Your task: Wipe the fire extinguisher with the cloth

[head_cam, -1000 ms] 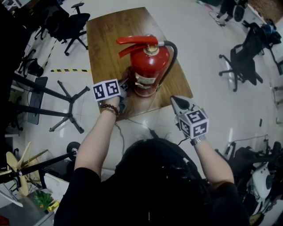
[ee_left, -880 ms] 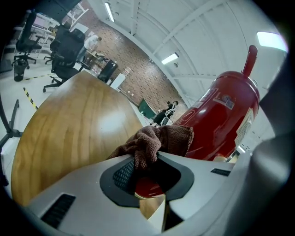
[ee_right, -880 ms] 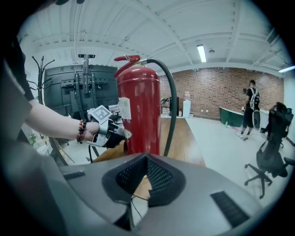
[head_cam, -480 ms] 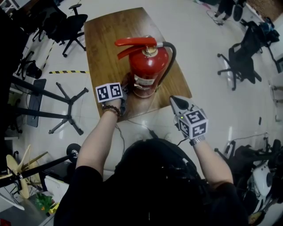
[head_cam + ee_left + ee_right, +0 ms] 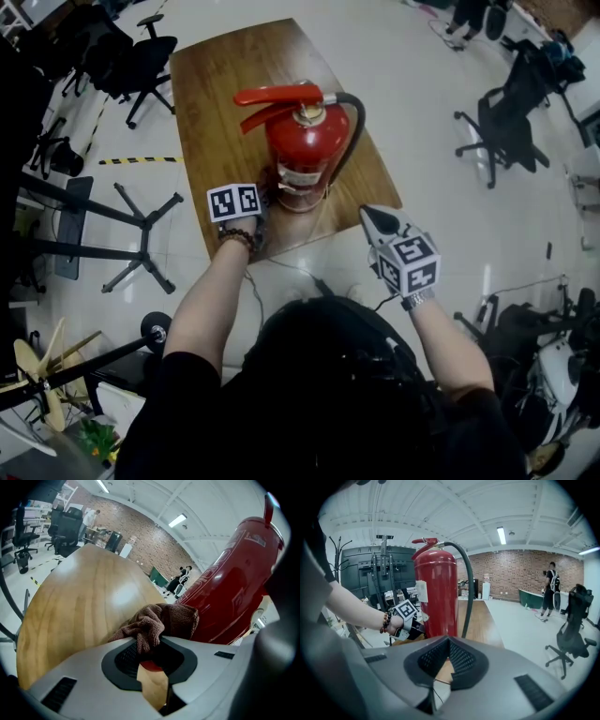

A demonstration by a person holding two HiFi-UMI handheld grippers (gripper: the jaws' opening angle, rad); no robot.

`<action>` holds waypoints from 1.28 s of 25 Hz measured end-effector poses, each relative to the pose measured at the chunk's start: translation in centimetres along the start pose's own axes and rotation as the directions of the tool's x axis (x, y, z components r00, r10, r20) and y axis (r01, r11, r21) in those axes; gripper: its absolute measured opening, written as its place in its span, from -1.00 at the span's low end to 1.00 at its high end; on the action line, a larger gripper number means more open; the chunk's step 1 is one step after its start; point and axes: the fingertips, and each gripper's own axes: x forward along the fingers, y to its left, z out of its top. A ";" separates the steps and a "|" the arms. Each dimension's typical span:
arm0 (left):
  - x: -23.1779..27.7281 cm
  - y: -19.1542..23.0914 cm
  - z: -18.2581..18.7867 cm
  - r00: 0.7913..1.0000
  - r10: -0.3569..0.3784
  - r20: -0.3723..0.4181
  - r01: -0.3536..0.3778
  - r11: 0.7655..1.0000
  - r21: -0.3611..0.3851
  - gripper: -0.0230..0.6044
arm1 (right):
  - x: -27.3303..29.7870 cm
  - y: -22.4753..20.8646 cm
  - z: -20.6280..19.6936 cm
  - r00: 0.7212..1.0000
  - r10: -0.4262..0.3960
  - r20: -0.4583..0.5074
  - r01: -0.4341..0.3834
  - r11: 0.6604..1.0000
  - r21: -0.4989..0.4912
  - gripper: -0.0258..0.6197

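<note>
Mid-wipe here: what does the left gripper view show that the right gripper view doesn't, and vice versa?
Only the left gripper view: the brown cloth clamped in the left gripper, bunched against the fire extinguisher low on its body. Only the right gripper view: the right gripper with its jaws shut and empty, plus the person's left hand and beaded bracelet. Both: the red fire extinguisher standing on the wooden table.

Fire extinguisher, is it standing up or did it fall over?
Standing up: the fire extinguisher rises straight from the wooden table, handle on top.
</note>
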 end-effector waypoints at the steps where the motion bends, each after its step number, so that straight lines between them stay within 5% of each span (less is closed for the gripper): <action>1: 0.1 0.1 -0.1 1.000 0.008 -0.008 -0.008 1.000 0.008 -0.73 | 0.0 0.0 0.0 1.000 -0.002 -0.001 0.002 1.000 0.001 -0.85; 12: -1.5 0.3 0.6 1.000 0.013 0.017 -0.013 0.999 0.030 -0.72 | -0.3 -0.1 0.2 1.000 -0.021 0.001 0.021 1.000 -0.002 -0.85; 32: -13.5 -4.8 5.6 0.954 0.012 0.300 -0.032 0.998 0.060 -0.72 | -3.0 -4.0 -0.3 0.999 -0.021 0.028 0.021 1.000 0.000 -0.85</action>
